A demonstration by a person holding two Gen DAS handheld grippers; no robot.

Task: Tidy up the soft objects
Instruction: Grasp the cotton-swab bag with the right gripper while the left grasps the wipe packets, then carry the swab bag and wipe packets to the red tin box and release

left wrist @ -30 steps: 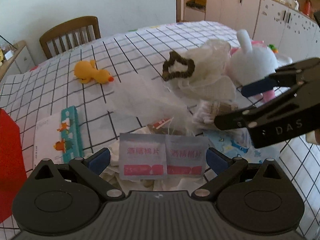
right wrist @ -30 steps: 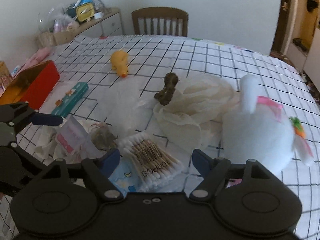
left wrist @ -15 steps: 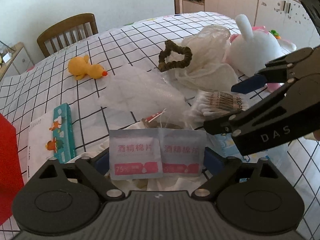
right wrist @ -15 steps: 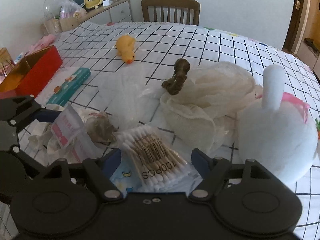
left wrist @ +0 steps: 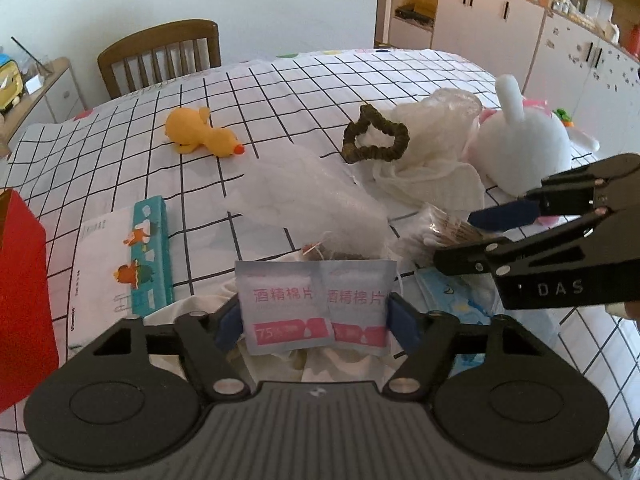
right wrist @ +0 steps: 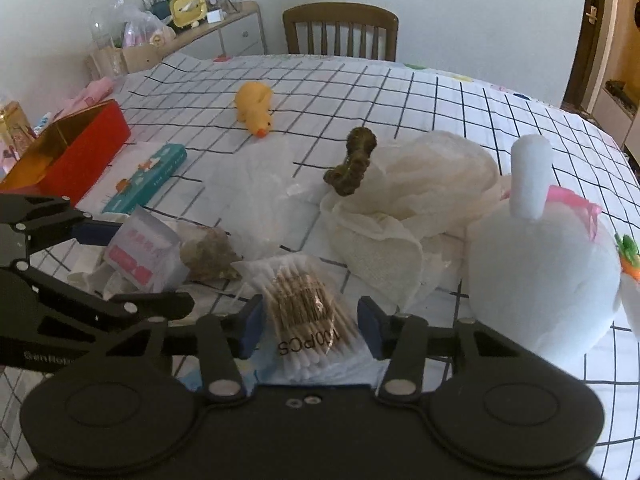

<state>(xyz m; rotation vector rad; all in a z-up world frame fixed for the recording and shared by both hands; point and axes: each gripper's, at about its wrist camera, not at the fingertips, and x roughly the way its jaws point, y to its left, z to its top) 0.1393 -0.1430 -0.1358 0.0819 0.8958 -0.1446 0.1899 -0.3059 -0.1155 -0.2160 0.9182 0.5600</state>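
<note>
My left gripper (left wrist: 316, 318) is shut on a strip of two alcohol-pad sachets (left wrist: 316, 306), grey with pink labels, held just above a crumpled white cloth (left wrist: 208, 304). The sachets also show in the right wrist view (right wrist: 140, 250). My right gripper (right wrist: 310, 326) has its jaws on either side of a clear pack of cotton swabs (right wrist: 306, 306), which lies on a blue-printed packet (left wrist: 452, 294). Further off lie a yellow plush duck (left wrist: 200, 134), a brown scrunchie (left wrist: 376, 140), a cream gauze cloth (right wrist: 412, 196) and a white plush rabbit (right wrist: 540, 256).
A red box (right wrist: 68, 148) stands at the left edge. A teal carton (left wrist: 150, 252) lies on a white leaflet (left wrist: 100, 248). A clear plastic bag (left wrist: 308, 196) and a brown tea-bag pouch (right wrist: 208, 256) lie mid-table on the checked tablecloth (left wrist: 280, 92). A wooden chair (right wrist: 340, 30) stands behind.
My left gripper has closed on the alcohol-pad sachets and drawn back a little. My right gripper has moved forward, so the cotton swab pack now sits between its jaws.
</note>
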